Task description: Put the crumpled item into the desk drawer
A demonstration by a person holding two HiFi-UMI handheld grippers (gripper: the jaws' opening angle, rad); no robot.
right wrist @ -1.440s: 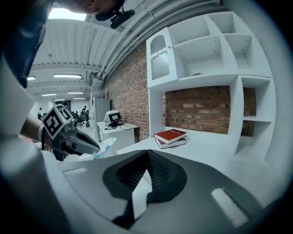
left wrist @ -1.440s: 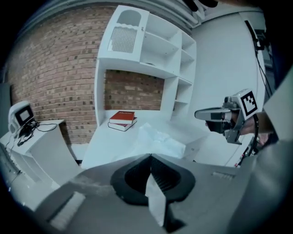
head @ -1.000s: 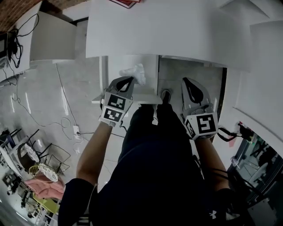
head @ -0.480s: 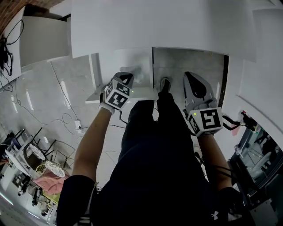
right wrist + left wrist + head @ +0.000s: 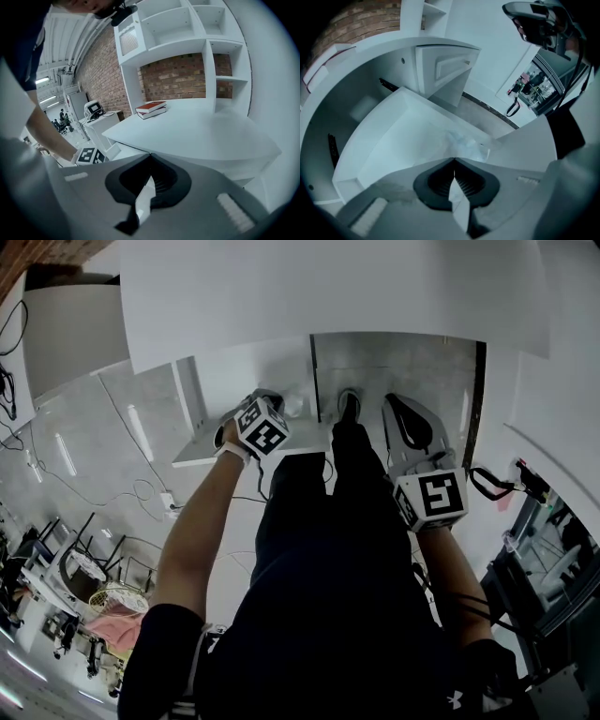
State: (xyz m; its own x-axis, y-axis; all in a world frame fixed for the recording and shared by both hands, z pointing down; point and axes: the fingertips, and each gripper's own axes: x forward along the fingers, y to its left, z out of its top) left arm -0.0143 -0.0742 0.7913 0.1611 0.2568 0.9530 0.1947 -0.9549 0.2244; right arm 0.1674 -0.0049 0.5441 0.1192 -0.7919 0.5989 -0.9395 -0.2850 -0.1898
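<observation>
Crumpled item (image 5: 465, 143) pinched at left tool (image 5: 454, 160) tips, over open drawer (image 5: 384, 136)

Two tongs (image 5: 270, 401) (image 5: 397, 416), one drawer (image 5: 393, 136), one crumpled item (image 5: 465, 142), two books (image 5: 151, 109).

This looks like an open lab or workshop office: a brick wall (image 5: 178, 77) behind white shelving (image 5: 168, 28), books (image 5: 151, 109) on a white bench (image 5: 201, 131), a monitor (image 5: 93, 108) far left, and cables (image 5: 141, 488) across the glossy floor (image 5: 84, 456)
</observation>
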